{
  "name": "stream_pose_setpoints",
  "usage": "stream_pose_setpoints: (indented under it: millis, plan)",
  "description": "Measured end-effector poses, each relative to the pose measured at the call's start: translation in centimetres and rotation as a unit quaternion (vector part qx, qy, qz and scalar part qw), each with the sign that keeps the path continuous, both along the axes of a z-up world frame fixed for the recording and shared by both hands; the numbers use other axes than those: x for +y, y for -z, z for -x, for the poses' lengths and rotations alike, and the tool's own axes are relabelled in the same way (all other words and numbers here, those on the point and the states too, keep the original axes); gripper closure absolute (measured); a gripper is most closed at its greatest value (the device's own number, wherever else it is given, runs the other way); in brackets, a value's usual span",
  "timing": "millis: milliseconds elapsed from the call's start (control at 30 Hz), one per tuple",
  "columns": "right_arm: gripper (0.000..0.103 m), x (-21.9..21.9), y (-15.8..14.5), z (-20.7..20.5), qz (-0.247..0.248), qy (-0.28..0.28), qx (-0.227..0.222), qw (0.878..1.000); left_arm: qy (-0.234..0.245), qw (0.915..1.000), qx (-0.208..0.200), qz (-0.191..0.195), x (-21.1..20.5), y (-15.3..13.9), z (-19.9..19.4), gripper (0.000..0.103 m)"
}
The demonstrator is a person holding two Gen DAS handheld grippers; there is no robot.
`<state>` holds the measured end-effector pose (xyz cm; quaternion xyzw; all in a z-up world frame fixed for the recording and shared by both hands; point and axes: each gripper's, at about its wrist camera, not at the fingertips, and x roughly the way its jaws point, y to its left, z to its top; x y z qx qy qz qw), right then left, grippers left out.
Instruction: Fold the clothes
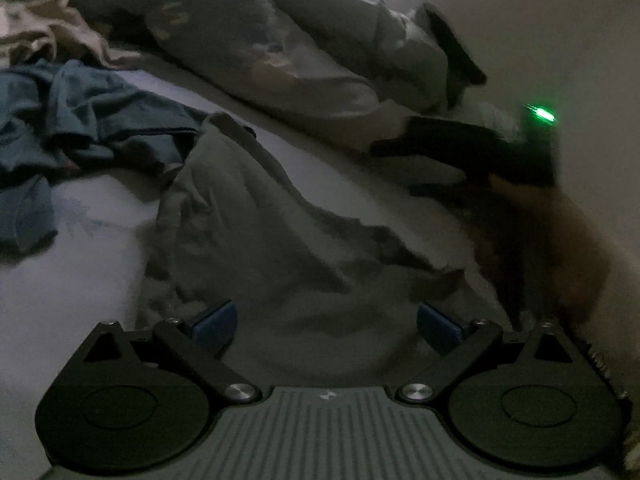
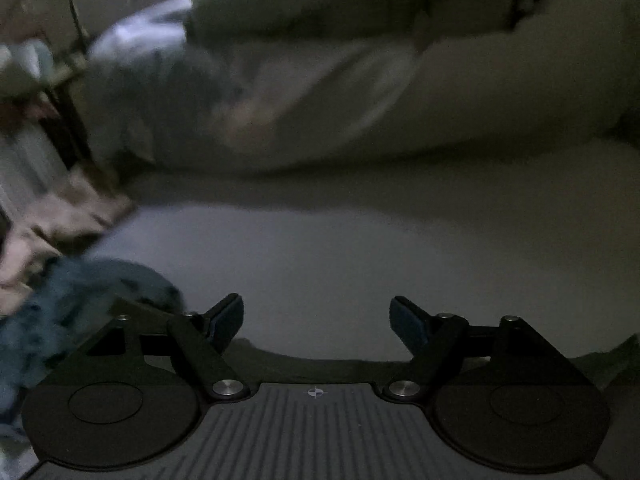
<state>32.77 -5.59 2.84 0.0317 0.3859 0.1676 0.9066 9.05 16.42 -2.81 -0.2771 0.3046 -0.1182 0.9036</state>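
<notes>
Grey garment [image 1: 256,240] spread limp on bed sheet [image 1: 80,280], centre of left wrist view; not yet folded

Left gripper [image 1: 326,320] poised over lower hem, fingers released, nothing between them. Right gripper [image 2: 316,320] likewise spread wide and empty above bare sheet, garment edge just below. Judged light, soft, crumple-prone, likely to sag and slide on sheet; best pinched at hem corners or shoulder edge, both layers together. Blue garment [image 1: 72,128] heaped upper left, apart
</notes>
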Motion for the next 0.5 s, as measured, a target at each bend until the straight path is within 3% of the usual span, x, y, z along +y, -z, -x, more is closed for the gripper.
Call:
stream_pose_setpoints:
  millis: [167,267,500]
  plan:
    - [0.007,-5.0,-4.7,6.9,-0.055,0.002,-0.036,0.998,-0.043,0.9969,0.009,0.065,-0.4,0.1,1.2,0.001]
    - [0.004,-9.8,-6.5,11.8,-0.088,0.024,-0.052,0.995,-0.058,0.9957,0.009,0.071,-0.9,-0.6,2.5,0.002]
    - [0.003,-21.5,-3.4,22.0,-0.117,0.167,-0.037,0.978,-0.137,0.9892,-0.028,0.044,3.2,-2.6,6.2,0.001]
